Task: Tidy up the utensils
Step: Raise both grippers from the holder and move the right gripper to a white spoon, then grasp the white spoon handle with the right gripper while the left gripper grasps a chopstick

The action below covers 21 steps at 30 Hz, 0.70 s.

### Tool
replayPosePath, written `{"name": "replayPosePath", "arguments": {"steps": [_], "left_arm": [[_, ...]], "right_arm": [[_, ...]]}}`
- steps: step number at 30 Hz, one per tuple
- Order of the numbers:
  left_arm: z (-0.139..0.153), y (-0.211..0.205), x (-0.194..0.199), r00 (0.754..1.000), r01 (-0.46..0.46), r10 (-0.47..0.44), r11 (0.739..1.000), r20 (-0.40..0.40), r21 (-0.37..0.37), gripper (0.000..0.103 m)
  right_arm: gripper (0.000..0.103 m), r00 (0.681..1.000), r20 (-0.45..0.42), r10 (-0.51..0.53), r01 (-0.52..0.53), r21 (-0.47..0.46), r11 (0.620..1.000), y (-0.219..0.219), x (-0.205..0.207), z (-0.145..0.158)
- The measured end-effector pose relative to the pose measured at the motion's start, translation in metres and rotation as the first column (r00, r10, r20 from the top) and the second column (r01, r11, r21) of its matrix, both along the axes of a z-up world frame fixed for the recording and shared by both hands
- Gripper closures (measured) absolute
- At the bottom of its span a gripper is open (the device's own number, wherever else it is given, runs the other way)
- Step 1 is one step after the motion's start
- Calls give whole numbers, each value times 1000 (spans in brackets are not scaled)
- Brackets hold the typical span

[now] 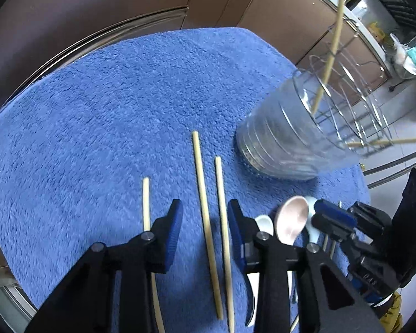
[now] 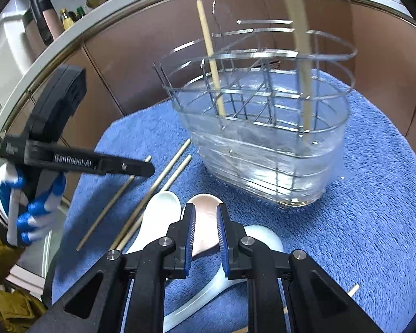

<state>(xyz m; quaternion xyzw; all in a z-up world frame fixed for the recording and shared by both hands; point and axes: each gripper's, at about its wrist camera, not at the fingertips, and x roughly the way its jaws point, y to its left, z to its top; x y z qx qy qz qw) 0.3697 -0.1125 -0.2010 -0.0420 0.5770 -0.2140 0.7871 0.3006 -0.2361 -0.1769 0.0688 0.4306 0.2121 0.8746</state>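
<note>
Left claw (image 1: 205, 216) low over blue fluffy towel (image 1: 97, 111) on the counter, black fingers with blue pads partly open, straddling two long pale wooden chopsticks (image 1: 205, 216) lying side by side flat on the towel; pads not touching them, nothing held. Third pale chopstick (image 1: 146, 202) just outside the left finger, roughly parallel.

Right claw (image 2: 205, 230) narrowly open over pink ceramic soup spoon (image 2: 205, 202), one pad on each side of the bowl; contact not clear, spoon flat on towel, not lifted. White ceramic soup spoon (image 2: 160, 205) just beside pink one on its left, pale blue-white ceramic spoon (image 2: 263, 236) on its right, handle running back under the claw.

Clear plastic drip tub with wire utensil rack (image 2: 263, 144) towards the far right edge of the towel, beyond the spoons. Two pale chopsticks standing tilted inside the rack (image 2: 210, 61). Blue-and-white gloved hand (image 2: 33, 211) on left claw's handle, near the towel's left edge.

Brown cabinet fronts (image 1: 97, 14) behind the counter.
</note>
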Motion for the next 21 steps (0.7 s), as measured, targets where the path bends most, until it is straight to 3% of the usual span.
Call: {"name": "replayPosePath", "arguments": {"steps": [14,21], "left_arm": [[-10,-23,30,999,19,-16,995,-37,102,77],[-17,-42,33,998,31,-24,988,-52,149,81]], "right_arm": [[88,1000,7,20,-20,-49,999,2,4,-1],[88,999,-34,39,-41,-66,997,0,17,-9]]}}
